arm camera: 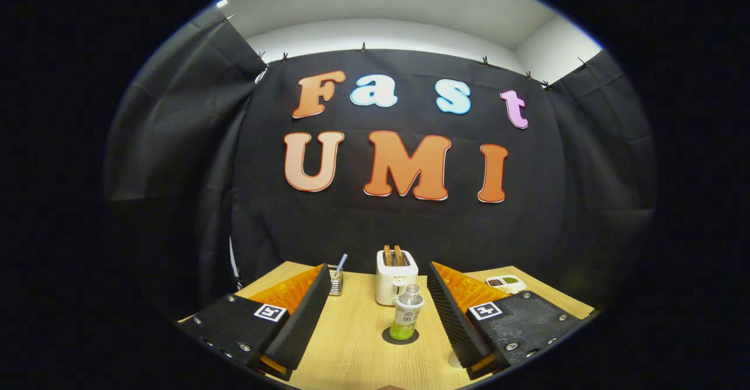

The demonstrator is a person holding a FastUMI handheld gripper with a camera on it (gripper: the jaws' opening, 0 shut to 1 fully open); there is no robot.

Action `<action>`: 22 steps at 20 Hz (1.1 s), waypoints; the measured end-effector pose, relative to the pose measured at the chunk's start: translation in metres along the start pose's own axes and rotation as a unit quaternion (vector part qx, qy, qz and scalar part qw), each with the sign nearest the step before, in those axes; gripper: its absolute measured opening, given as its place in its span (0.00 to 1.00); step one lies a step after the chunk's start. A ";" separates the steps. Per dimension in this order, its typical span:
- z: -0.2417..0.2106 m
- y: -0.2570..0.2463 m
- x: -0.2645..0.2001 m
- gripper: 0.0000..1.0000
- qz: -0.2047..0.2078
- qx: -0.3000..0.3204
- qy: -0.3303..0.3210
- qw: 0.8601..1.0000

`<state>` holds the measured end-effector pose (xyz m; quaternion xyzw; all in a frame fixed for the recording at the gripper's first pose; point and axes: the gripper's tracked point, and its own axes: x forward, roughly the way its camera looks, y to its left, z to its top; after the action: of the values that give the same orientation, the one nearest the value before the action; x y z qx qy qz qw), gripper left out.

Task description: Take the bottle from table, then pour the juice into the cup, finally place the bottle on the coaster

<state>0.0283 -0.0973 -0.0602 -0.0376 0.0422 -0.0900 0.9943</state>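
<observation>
Your hand-held gripper (375, 320) sits nearest, fingers spread wide apart w/ nothing between the pads; each black toothed finger (302, 314) carries an orange backing and a square black-and-white marker on its block. Both fingers hang above the wooden counter (351, 349), not touching anything on it.

Just ahead, btwn the two fingers but closer to your right one, the bottle (406, 314) stands upright on a dark round coaster (400, 336). It's clear plastic w/ a pale label and cap on, and a little green-yellow juice sits at the bottom (most of the bottle looks empty). The bottle is free of both fingers, w/ a gap on either side.

Right behind the bottle, a white toaster (395, 276) stands w/ two slices of toast poking out of its slots. Off to the left, beyond your left finger's tip, a small mesh holder (336, 281) has a blue-striped stick in it. Over on the right, past your right finger, a white tray (506, 283) w/ dark and green fillings lies near the counter's far edge.

A small pale round spot shows on the counter beside your right finger's base; can't tell what it is.
</observation>
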 end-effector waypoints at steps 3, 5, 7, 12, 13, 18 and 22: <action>0.031 0.012 -0.023 0.97 0.017 0.006 -0.036 0.999; 0.042 0.015 -0.034 0.97 0.023 0.011 -0.053 0.998; 0.049 0.016 -0.041 0.97 0.024 0.010 -0.061 0.998; 0.062 0.013 -0.043 0.98 0.012 -0.027 -0.059 0.998; 0.063 0.014 -0.044 0.98 0.012 -0.024 -0.057 0.998; 0.074 0.013 -0.057 0.98 0.012 0.004 -0.056 0.998; 0.087 0.024 -0.062 0.98 0.031 0.020 -0.064 0.997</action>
<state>-0.0207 -0.0570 0.0291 -0.0220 -0.0219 -0.0572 0.9979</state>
